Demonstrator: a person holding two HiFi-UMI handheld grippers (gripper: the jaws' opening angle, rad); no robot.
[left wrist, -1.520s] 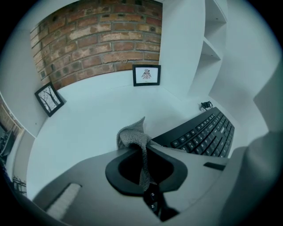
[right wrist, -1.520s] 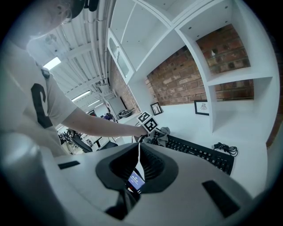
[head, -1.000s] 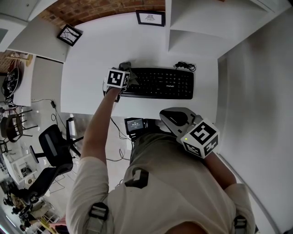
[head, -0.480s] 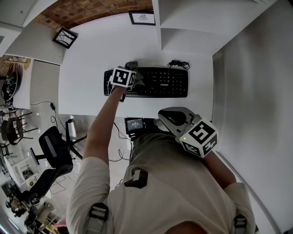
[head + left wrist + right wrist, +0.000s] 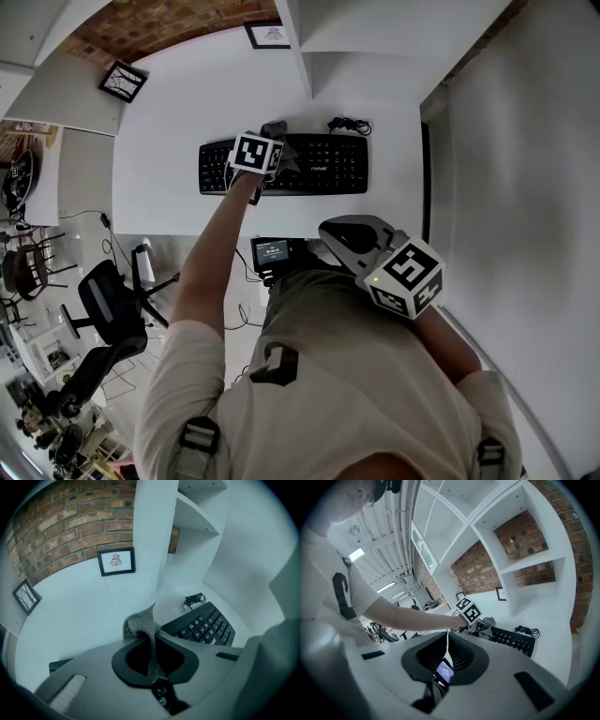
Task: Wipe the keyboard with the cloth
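One grey cloth [image 5: 143, 626] is clamped between the jaws of the left claw [image 5: 151, 644], its loose end bunched up above them. In the head view it sits in the upper middle of the frame, over the far edge of the black keyboard [image 5: 323, 167], roughly at mid-length. The keyboard lies lengthwise on the white counter [image 5: 159, 183], with a coiled cable [image 5: 343, 124] just beyond its right part.

By my reading this is the wiping step itself, about halfway along the keys. The next move calls for dragging the cloth sideways over the right-hand keys with light downward pressure and a firm grip, so that the fabric does not slip out or catch on a keycap.

The right claw [image 5: 345, 236] hangs near the person's body at lower centre, well apart from the keyboard. Its jaws are pressed together with nothing between them.

Whether the cloth actually touches the keys is hard to tell, since the left claw's body and marker cube cover that spot. In the left gripper view only the keyboard's right part and a sliver at lower left show. The keys' cleanliness cannot be judged.
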